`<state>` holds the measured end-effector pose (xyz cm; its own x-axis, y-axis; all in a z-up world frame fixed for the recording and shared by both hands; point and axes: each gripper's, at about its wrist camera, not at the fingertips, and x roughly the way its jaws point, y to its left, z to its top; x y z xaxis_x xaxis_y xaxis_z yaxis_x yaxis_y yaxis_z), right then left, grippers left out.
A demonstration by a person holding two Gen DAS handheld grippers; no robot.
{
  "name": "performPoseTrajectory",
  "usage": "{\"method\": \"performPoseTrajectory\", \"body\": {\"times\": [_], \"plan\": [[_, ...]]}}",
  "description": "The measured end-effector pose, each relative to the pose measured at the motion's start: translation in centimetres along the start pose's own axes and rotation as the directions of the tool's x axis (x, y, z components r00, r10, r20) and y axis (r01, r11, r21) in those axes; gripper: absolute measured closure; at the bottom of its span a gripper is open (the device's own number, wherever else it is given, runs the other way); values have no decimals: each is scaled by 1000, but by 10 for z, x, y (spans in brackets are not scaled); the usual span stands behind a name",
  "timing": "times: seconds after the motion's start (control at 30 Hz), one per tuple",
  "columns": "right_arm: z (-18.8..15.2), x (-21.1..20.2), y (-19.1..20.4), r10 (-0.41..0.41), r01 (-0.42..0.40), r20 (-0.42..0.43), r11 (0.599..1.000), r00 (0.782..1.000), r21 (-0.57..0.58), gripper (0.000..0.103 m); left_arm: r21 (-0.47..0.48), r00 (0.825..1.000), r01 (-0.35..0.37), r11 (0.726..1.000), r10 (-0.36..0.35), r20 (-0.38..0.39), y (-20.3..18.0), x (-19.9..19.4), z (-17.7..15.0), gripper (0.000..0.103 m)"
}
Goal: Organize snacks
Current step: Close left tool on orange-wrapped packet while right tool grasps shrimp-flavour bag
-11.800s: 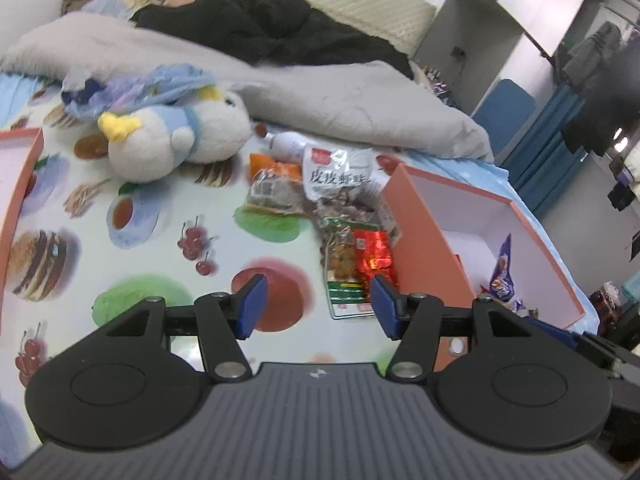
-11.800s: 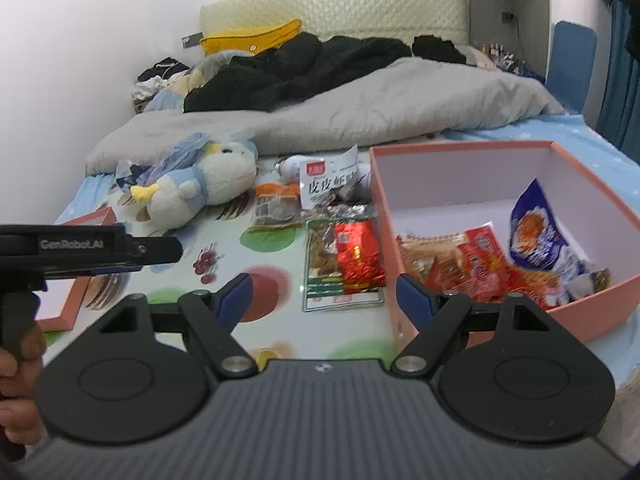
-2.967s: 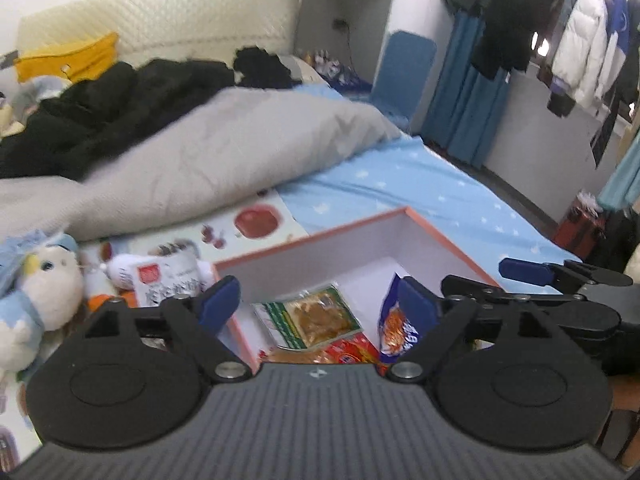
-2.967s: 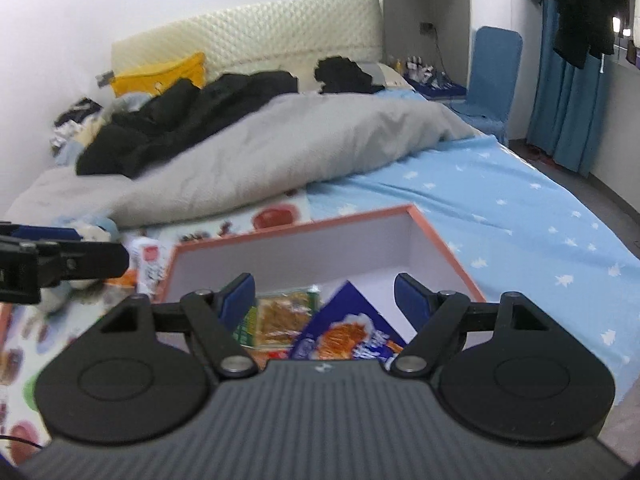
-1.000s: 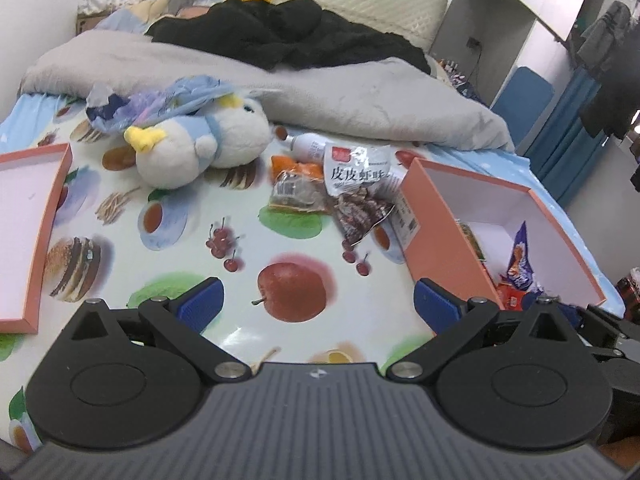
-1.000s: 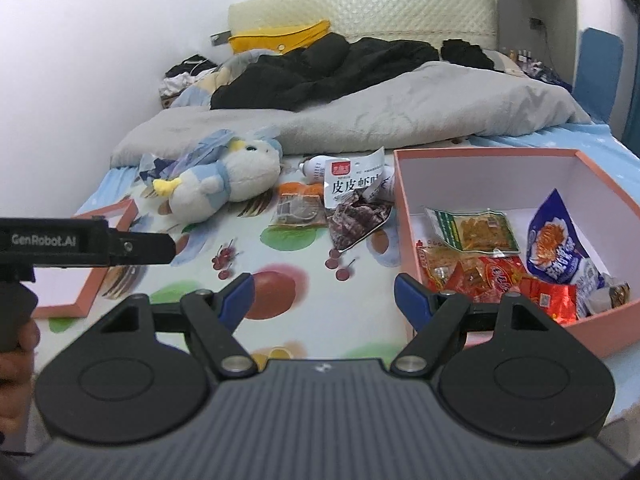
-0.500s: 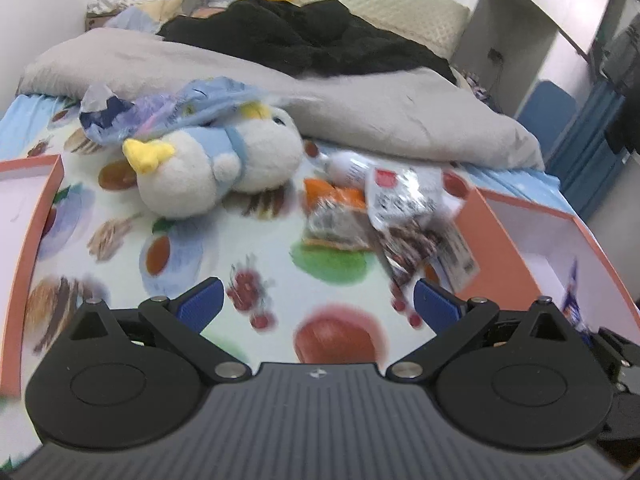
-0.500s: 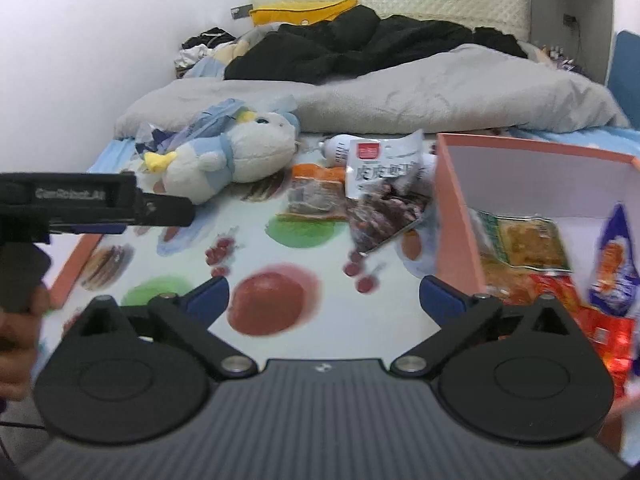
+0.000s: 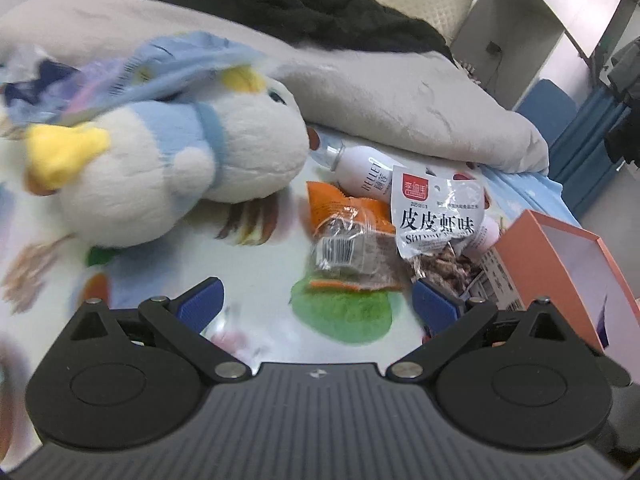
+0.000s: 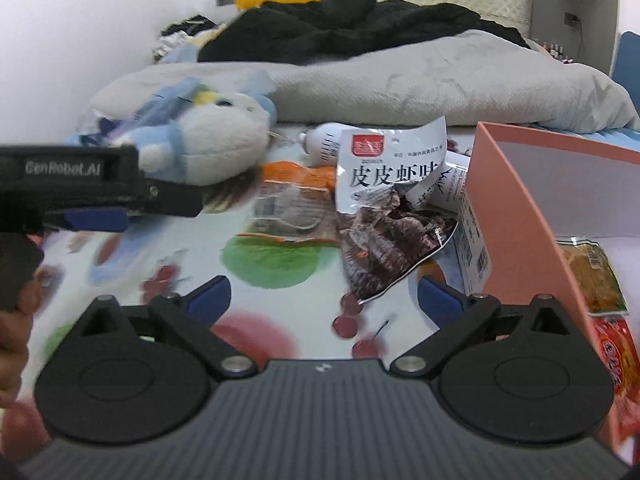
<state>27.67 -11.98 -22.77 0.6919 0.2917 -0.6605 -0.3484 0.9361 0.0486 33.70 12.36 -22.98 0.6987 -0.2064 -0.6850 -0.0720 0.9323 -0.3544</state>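
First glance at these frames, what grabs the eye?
The big white-and-blue plush penguin lying on the fruit-print sheet, left of a loose snack pile topped by the white shrimp-flavour packet. Right of the pile stands the open orange box, with the open left gripper facing the snacks.

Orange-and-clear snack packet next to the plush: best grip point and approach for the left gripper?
Judging by its pose, take the orange packet by its near crimped edge, coming low from the front. It lies flat on the sheet, and that edge is free. Its right side is overlapped by the white shrimp-flavor bag. The left gripper is open, lined up.
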Motion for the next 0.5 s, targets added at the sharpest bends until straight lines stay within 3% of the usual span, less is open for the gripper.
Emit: {"method": "performPoseTrajectory", "body": {"times": [0.13,0.5], "plan": [[5,26,-2,-47,47,-3,999,999,-11,10,16,999,38,999,-38,-15,-3,38,18,1],[13,66,14,-201,211,67,954,977,-213,10,80,989,131,988,-126,-72,-21,105,39,1]]}}
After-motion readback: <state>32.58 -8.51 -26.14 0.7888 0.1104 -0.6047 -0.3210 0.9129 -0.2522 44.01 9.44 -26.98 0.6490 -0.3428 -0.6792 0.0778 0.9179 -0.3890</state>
